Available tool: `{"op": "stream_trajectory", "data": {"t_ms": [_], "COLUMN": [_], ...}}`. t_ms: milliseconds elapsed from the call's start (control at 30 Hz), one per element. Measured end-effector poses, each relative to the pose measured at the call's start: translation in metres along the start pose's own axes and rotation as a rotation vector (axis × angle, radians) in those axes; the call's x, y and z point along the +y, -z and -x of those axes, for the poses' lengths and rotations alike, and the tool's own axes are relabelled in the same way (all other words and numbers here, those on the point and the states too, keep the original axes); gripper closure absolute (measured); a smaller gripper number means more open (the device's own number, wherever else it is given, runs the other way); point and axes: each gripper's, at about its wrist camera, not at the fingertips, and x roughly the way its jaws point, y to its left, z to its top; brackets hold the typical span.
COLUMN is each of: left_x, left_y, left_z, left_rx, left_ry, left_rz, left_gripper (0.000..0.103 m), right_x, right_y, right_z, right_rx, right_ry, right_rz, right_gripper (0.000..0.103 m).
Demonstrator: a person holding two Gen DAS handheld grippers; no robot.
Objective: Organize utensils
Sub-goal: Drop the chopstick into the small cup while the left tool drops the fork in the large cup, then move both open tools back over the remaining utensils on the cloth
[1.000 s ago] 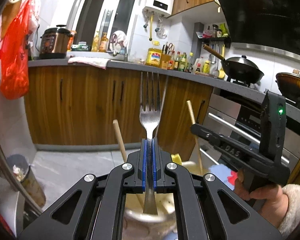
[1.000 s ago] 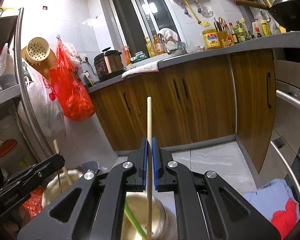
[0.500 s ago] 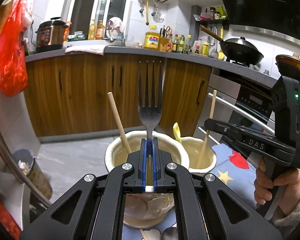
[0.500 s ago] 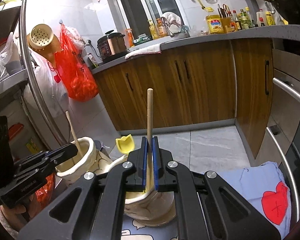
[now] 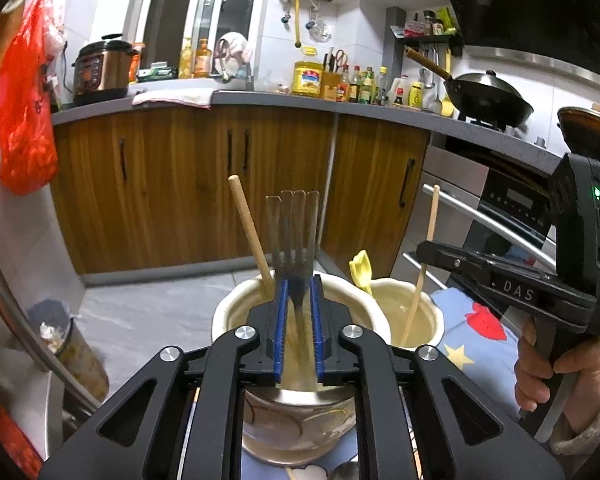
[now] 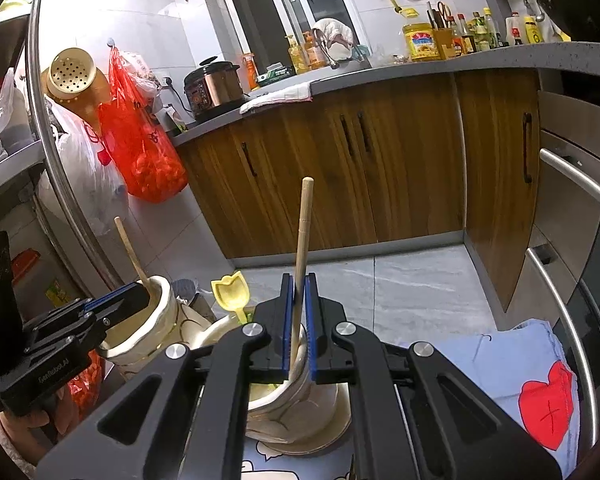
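My left gripper (image 5: 298, 312) has just been opening; the fork (image 5: 296, 248) stands loose between its pads, over the cream pot (image 5: 228, 316). My right gripper (image 6: 299, 316) pinches a wooden stick (image 6: 303, 232), its pot (image 6: 296, 404) at six o'clock.

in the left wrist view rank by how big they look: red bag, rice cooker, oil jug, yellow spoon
1. red bag
2. rice cooker
3. oil jug and yellow spoon: look alike; the spoon's nearness makes it unsure

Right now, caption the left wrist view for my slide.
Left gripper just opening, its fork blurred between the jaws over a cream holder.
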Motion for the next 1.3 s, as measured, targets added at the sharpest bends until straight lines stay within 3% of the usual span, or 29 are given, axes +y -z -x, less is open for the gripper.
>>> {"op": "stream_trajectory", "data": {"t_ms": [200, 300, 367, 433, 500, 600, 633, 833, 1300], "left_x": [0.004, 0.003, 0.0, -0.002, -0.004, -0.006, -0.007, -0.012, -0.015], "left_y": [0.0, -0.001, -0.003, -0.003, -0.005, -0.005, -0.005, 0.002, 0.039], "left_z": [0.004, 0.008, 0.014, 0.021, 0.028, 0.042, 0.047, 0.071, 0.119], "left_rx": [-0.01, -0.016, -0.028, -0.043, -0.05, -0.07, -0.076, -0.077, -0.048], "left_ry": [0.006, 0.007, -0.001, -0.01, -0.013, -0.031, -0.041, -0.077, -0.131], "left_rz": [0.018, 0.013, 0.005, -0.002, -0.001, 0.003, 0.002, -0.017, 0.002], "left_gripper": [0.083, 0.076, 0.064, 0.052, 0.045, 0.026, 0.023, 0.011, 0.006], "right_x": [0.0, -0.002, -0.001, 0.0, 0.001, 0.002, 0.003, 0.004, -0.016], "right_y": [0.0, 0.001, 0.0, 0.0, 0.001, 0.003, 0.004, 0.012, 0.052], "right_z": [0.0, 0.006, 0.011, 0.017, 0.027, 0.04, 0.046, 0.081, 0.125], "right_rx": [0.009, 0.005, 0.002, 0.0, -0.01, -0.019, -0.022, -0.056, -0.001], "right_ry": [0.009, 0.008, 0.002, -0.001, -0.004, -0.005, -0.007, 0.014, 0.168], "right_rz": [-0.006, -0.016, -0.016, -0.013, -0.006, 0.012, 0.019, 0.08, 0.151], "right_gripper": [0.093, 0.076, 0.071, 0.058, 0.05, 0.037, 0.028, 0.005, 0.005]}}
